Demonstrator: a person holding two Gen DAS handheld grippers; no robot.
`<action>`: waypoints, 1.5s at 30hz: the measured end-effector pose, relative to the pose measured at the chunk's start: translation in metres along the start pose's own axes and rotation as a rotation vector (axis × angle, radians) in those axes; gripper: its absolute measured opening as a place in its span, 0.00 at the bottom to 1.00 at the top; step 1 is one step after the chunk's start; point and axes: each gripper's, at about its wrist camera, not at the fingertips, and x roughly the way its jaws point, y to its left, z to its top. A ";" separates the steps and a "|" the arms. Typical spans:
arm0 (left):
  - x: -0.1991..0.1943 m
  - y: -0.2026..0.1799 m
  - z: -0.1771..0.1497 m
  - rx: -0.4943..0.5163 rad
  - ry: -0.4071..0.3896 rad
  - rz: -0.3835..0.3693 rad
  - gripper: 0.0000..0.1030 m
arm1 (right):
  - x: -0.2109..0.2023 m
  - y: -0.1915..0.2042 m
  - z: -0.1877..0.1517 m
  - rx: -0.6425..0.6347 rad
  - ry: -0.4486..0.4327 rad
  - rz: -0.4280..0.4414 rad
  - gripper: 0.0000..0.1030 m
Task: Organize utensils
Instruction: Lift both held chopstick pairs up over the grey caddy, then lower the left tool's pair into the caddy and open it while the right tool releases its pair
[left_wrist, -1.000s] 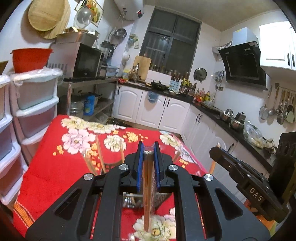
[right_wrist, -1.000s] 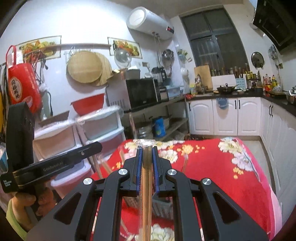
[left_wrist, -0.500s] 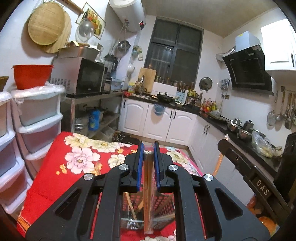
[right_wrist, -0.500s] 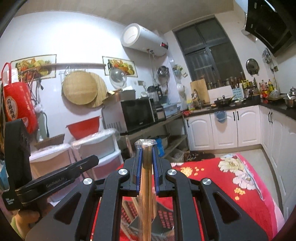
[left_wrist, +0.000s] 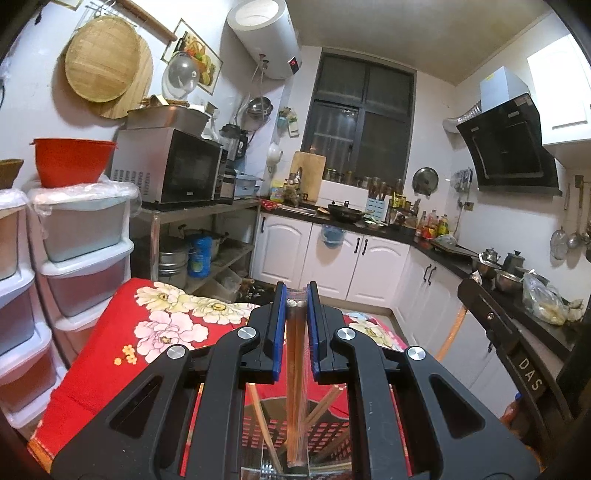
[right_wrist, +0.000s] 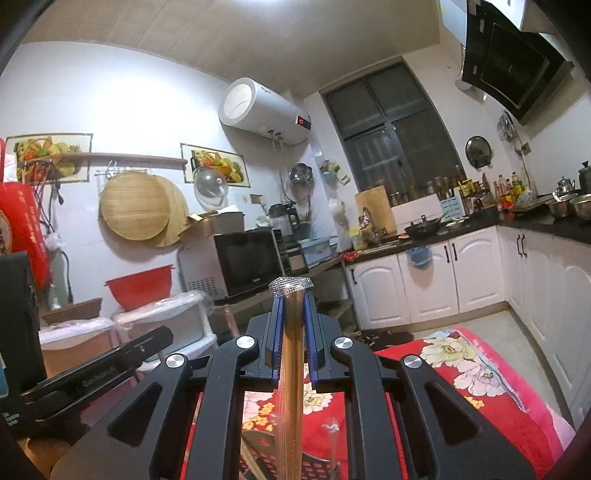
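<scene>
chopsticks (left_wrist: 295, 369), one wrapped pair pinched tight in each of two grippers' jaws, above one basket (left_wrist: 325, 432)

A slotted basket (left_wrist: 325, 432) sits on the table (left_wrist: 92, 369), drawer towers (left_wrist: 85, 258) to its left, cabinets (left_wrist: 332, 258) behind

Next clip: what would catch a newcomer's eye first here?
Each gripper is shut on a plastic-wrapped pair of chopsticks held upright: the left gripper and the right gripper. Below them lies a red floral tablecloth with a slotted basket on it; a white water heater hangs above.
</scene>
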 end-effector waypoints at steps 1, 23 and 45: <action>0.002 0.000 -0.003 -0.002 0.000 0.003 0.05 | 0.002 -0.001 -0.004 -0.008 -0.003 -0.010 0.10; 0.033 0.006 -0.047 -0.019 0.048 0.004 0.05 | 0.014 0.002 -0.046 -0.145 0.067 -0.062 0.10; 0.027 0.018 -0.071 -0.014 0.155 -0.022 0.05 | 0.003 -0.007 -0.062 -0.049 0.318 -0.017 0.11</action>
